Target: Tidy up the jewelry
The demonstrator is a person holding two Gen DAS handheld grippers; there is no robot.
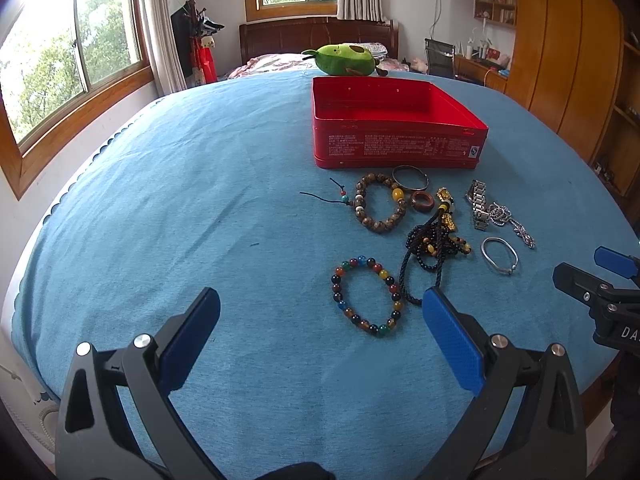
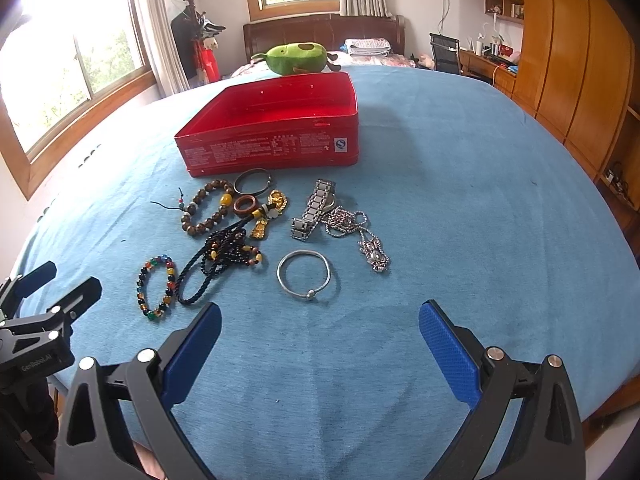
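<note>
red tin (image 1: 400, 148) open, upright | bracelets, watch (image 2: 314, 210), necklaces loose beside its front

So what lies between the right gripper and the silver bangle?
Only bare blue cloth lies between the right gripper and the silver bangle, as the right wrist view shows.

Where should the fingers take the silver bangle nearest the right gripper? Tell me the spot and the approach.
Grip the silver bangle across its thin wire on the near arc, beside the small clasp ball, coming straight down from above. It lies flat on the blue cloth with bare cloth around it, so one finger probably fits inside the hoop. The right gripper is open and nearest.
</note>
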